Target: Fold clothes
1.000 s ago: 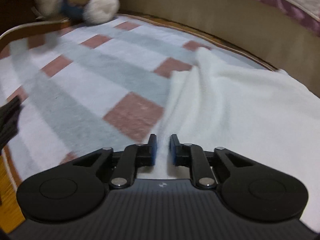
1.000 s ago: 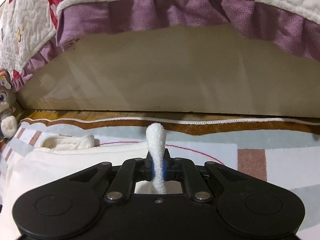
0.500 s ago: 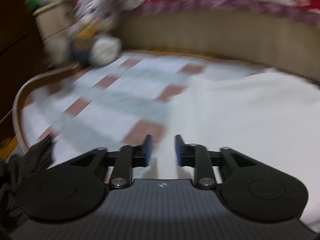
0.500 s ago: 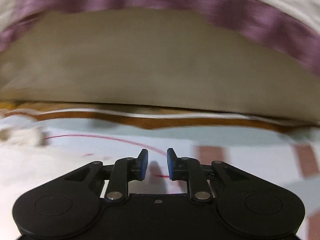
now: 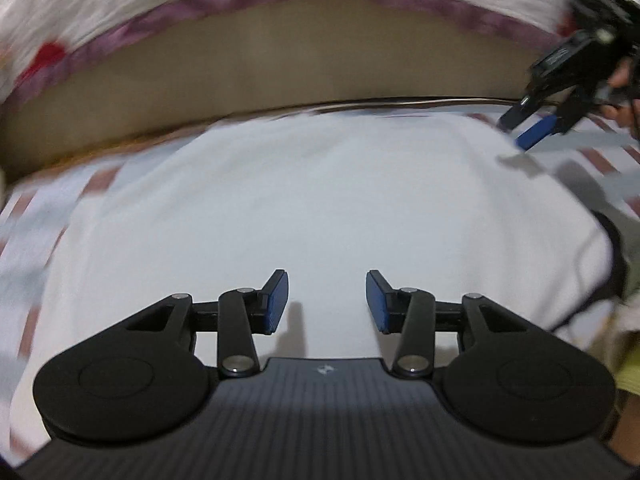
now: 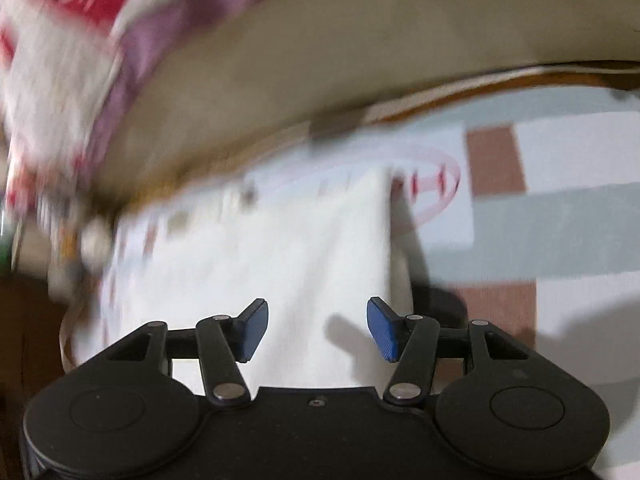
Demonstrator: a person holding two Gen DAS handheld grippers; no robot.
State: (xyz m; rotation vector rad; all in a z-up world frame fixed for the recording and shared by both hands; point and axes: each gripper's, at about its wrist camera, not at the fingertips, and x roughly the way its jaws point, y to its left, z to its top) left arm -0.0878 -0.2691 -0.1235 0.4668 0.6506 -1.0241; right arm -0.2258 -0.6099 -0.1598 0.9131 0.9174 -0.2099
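A white fleecy garment [image 5: 312, 200] lies flat on the checked blanket, filling the middle of the left wrist view. My left gripper [image 5: 327, 302] is open and empty just above its near part. My right gripper [image 6: 316, 330] is open and empty above the garment's right edge [image 6: 380, 240]. It also shows in the left wrist view [image 5: 532, 128], hovering over the garment's far right corner. Both views are blurred by motion.
The checked blanket [image 6: 560, 220] in white, grey and brown squares covers the surface. A beige bed side [image 5: 300, 68] with a purple-frilled quilt [image 5: 200, 4] rises behind. A dark garment edge [image 5: 616, 248] lies at the right.
My right gripper let go of the white garment fold and opened wide. My left gripper opened wider and swung right, from the blanket's left part to over the garment's middle.
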